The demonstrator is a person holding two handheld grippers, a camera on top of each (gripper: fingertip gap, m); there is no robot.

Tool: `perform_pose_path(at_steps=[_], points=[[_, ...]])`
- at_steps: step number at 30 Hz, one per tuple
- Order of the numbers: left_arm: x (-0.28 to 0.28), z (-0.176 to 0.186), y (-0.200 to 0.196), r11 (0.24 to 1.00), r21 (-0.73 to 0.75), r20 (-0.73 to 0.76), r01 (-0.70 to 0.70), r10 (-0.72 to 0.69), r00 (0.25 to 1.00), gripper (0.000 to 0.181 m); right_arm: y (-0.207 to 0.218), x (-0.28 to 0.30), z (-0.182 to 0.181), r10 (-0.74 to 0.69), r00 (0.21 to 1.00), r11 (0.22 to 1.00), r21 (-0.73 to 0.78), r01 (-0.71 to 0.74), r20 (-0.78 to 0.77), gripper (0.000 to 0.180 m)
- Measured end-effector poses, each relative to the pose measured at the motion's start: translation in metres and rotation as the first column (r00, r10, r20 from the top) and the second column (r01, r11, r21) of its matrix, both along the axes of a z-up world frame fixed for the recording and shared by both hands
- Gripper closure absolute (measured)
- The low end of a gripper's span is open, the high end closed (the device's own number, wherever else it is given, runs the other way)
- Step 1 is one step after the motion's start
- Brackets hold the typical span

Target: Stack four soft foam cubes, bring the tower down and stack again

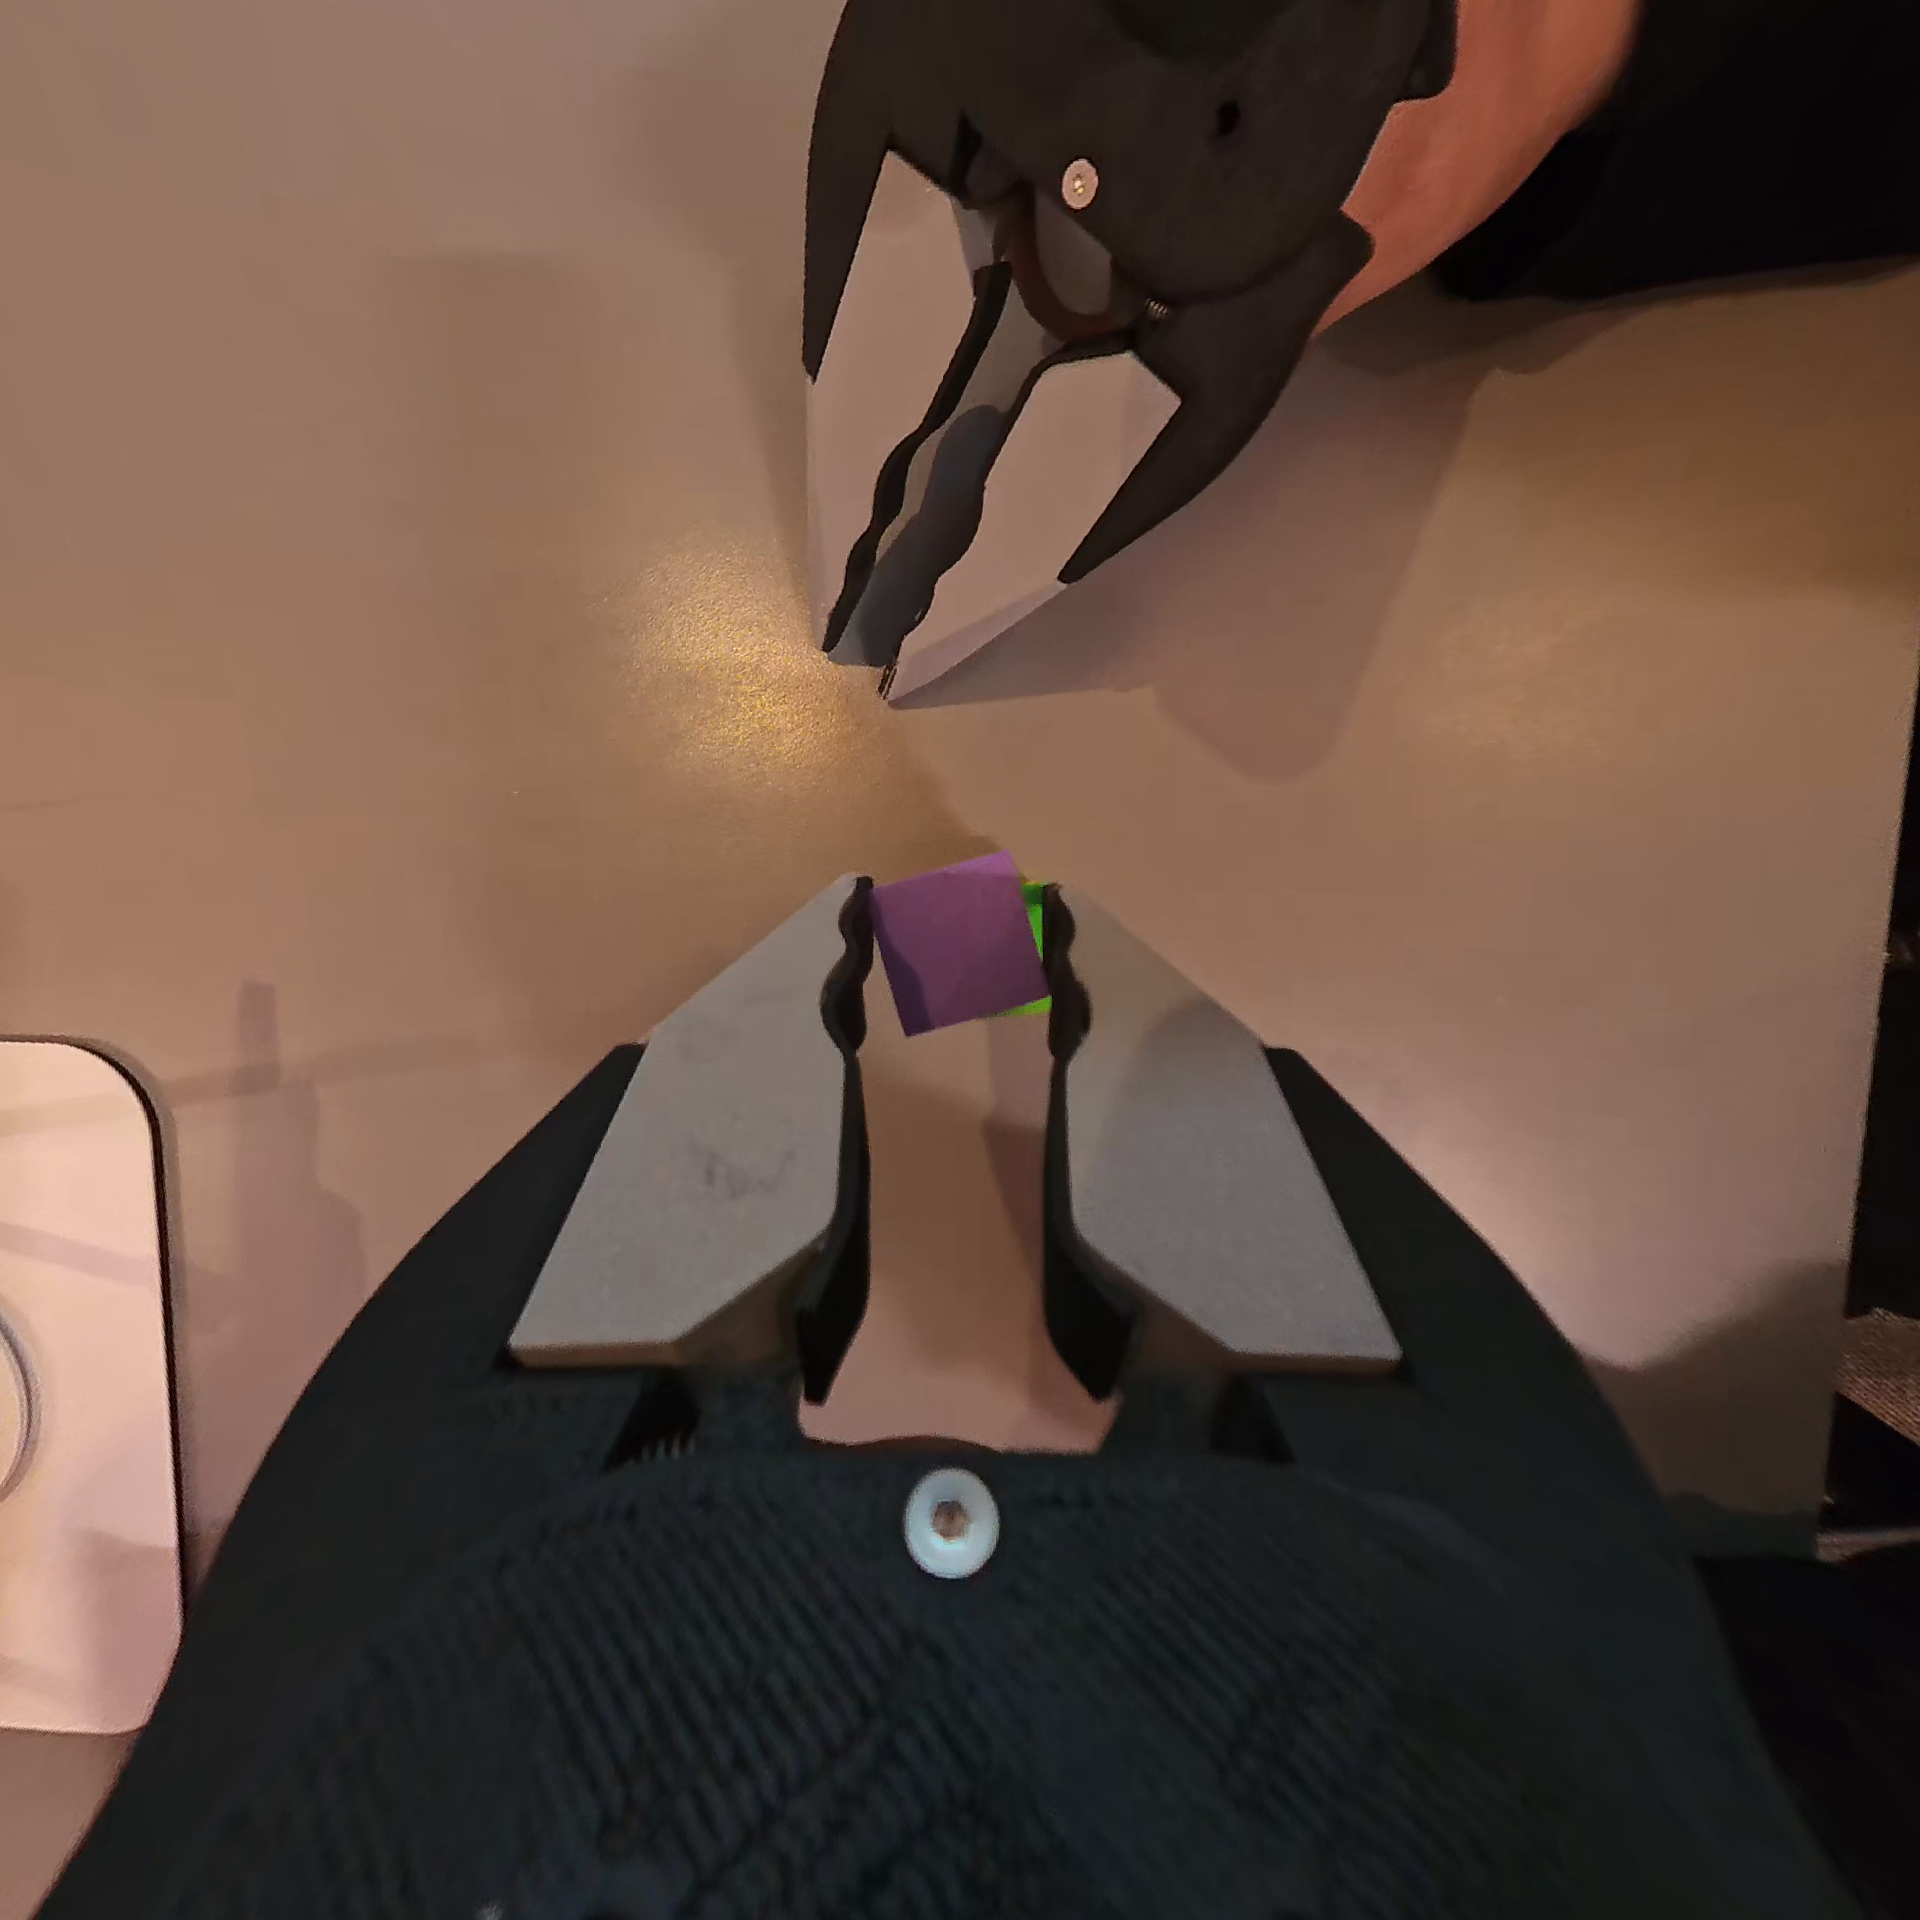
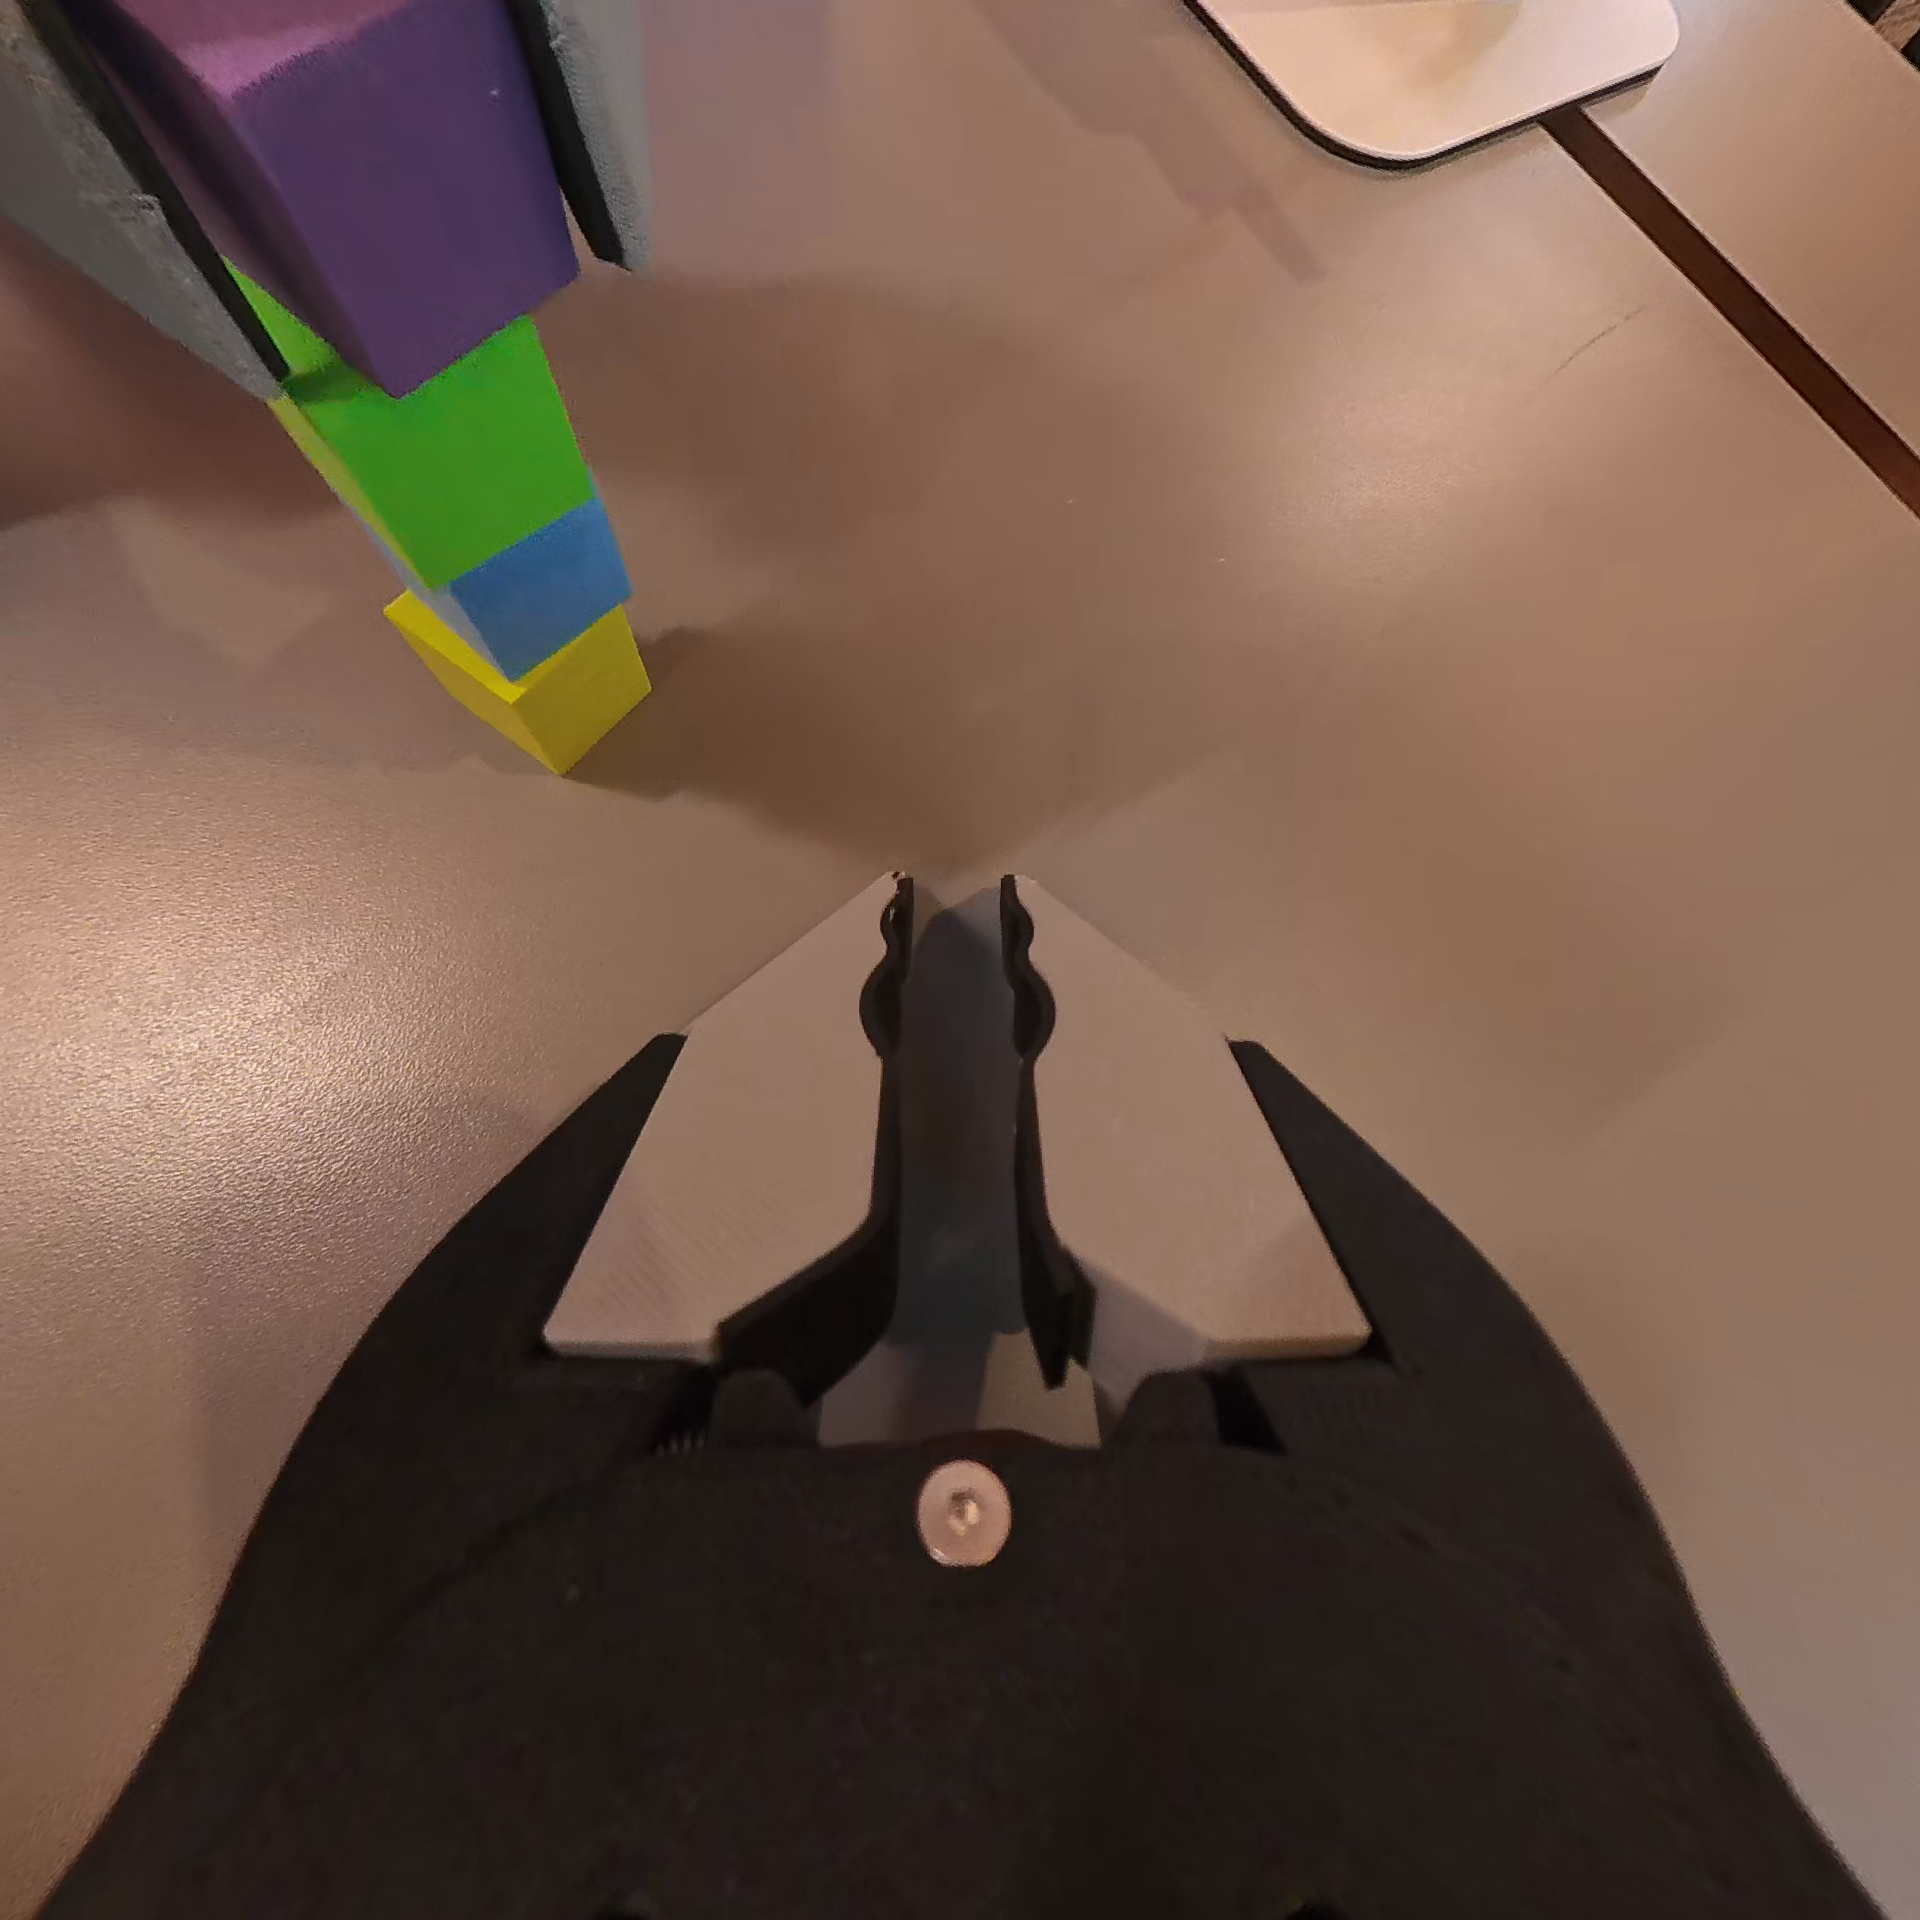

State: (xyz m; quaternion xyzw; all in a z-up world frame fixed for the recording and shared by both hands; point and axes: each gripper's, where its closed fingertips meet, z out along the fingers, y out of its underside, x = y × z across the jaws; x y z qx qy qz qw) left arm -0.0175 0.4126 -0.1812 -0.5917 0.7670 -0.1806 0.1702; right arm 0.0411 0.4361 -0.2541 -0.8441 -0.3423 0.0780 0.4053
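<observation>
**Four cubes stacked, left tongs around the top one**

Four foam cubes stand in one tower on the bench (image 2: 1143, 623), away from its edges. Nearest, the right tongs (image 2: 954, 883) hang over bare bench with only a narrow gap between the tips, nothing in it. Beyond them the tower rises: yellow cube (image 2: 561, 696) on the bench, blue cube (image 2: 540, 592) on it, green cube (image 2: 457, 457) next, each twisted a little from the one below. The purple cube (image 2: 395, 197) sits on top, tilted, with the left tongs (image 1: 956, 935) around it, one pad against its side; whether the other pad presses it I cannot tell. Farther off, by the bench edge, lies a white rounded pad (image 2: 1455, 73).
</observation>
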Motion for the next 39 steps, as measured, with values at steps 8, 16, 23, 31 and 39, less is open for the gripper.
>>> perform_pose_path(at_steps=[8, 16, 23, 31, 39], points=[[-0.001, -0.002, -0.003, 1.000, 0.002, -0.013, 0.009, -0.009, 1.000, 0.150, 0.000, 0.000, 0.000, 0.000, 1.000, 1.000, 0.002, 0.000, 0.002, 0.166], [-0.002, -0.003, -0.002, 1.000, 0.008, -0.013, 0.004, -0.004, 1.000, 0.150, 0.000, 0.000, 0.000, 0.001, 1.000, 1.000, 0.001, -0.001, 0.002, 0.166], [-0.003, -0.007, 0.002, 1.000, 0.024, -0.027, -0.016, 0.016, 1.000, 0.119, 0.000, 0.000, 0.000, 0.000, 1.000, 1.000, 0.002, 0.000, 0.003, 0.166], [0.015, 0.063, 0.031, 0.975, 0.067, 0.309, -0.213, 0.183, 0.933, 0.114, 0.000, 0.000, 0.000, 0.001, 1.000, 1.000, 0.003, -0.001, 0.004, 0.166], [-0.039, 0.229, 0.096, 0.793, -0.230, 0.868, -0.564, 0.429, 0.249, 0.150, -0.003, -0.009, 0.003, 0.044, 0.999, 0.999, 0.024, -0.044, -0.003, 0.163]])
